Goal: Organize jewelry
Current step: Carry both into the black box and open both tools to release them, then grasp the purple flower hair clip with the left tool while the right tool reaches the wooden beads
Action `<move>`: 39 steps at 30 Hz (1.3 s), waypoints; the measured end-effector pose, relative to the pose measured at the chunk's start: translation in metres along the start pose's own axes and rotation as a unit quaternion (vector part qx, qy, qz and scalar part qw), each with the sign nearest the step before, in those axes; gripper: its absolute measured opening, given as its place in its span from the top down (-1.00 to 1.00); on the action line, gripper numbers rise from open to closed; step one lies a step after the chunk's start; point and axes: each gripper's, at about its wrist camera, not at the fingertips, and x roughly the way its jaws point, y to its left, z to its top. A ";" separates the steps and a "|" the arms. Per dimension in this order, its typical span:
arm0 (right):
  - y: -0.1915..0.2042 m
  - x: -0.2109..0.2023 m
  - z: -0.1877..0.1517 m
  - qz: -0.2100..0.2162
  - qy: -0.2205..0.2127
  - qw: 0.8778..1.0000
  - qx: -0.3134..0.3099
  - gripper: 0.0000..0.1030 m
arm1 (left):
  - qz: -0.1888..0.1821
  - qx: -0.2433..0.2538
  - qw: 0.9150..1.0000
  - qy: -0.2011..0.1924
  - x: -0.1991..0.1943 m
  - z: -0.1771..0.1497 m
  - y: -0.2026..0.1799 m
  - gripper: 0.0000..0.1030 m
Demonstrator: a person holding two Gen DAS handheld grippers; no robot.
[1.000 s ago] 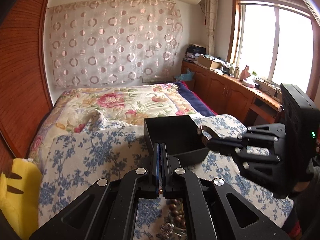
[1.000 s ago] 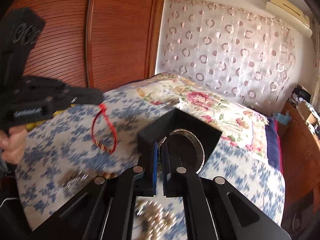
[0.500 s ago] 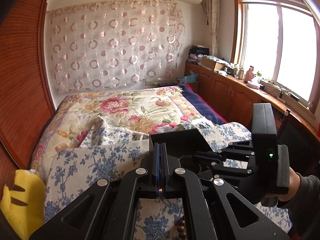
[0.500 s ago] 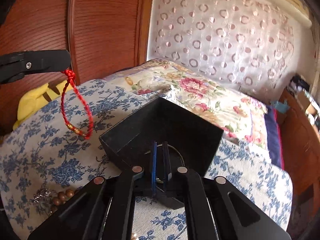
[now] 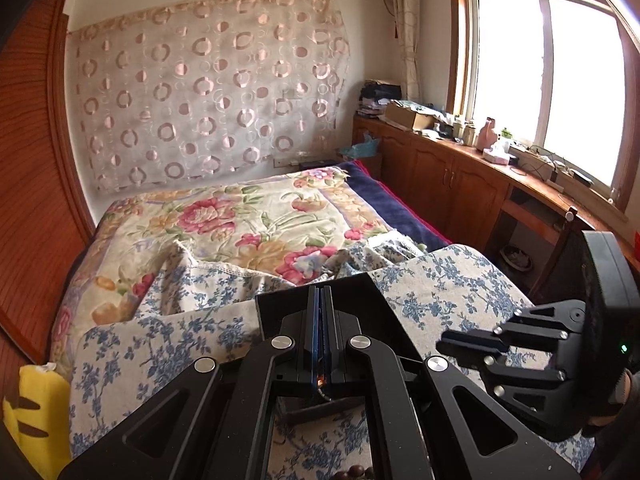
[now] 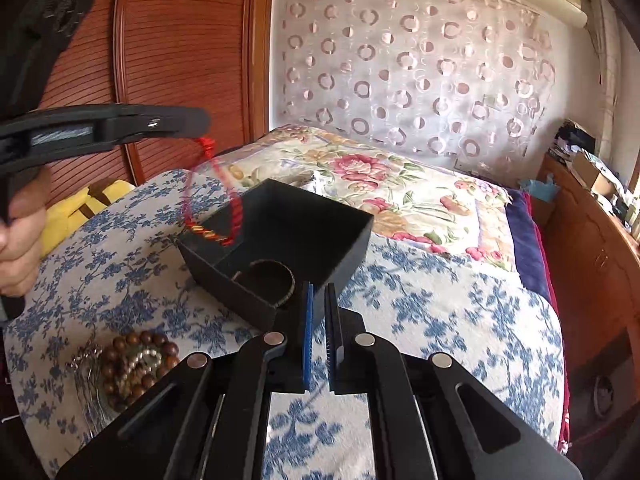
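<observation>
Floral bedspread (image 6: 420, 304) under black box (image 6: 304, 224)

Black angular gripper (image 6: 318, 320) linkages, silver screws, blue-lined jaws, green indicator light.

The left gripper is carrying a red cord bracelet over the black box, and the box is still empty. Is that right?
Not quite. The left gripper does hold the red cord bracelet over the black box, but the box is not empty: the right wrist view shows a metal bangle already lying on its floor.
</observation>
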 end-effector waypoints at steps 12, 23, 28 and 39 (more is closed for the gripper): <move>0.006 -0.019 -0.028 0.009 -0.001 1.000 0.014 0.87 | 0.008 0.004 1.000 0.027 0.006 -0.008 -0.002 0.53; 0.038 -0.028 -0.067 0.023 0.028 0.999 0.014 0.87 | -0.003 0.002 0.999 0.048 -0.033 -0.064 0.005 0.53; 0.046 -0.033 -0.080 0.023 0.038 0.999 0.018 0.87 | -0.010 -0.015 0.998 0.066 -0.047 -0.097 0.014 0.53; 0.069 -0.042 -0.088 0.043 0.037 0.998 0.023 0.68 | -0.027 -0.038 0.993 0.109 -0.061 -0.152 0.021 0.34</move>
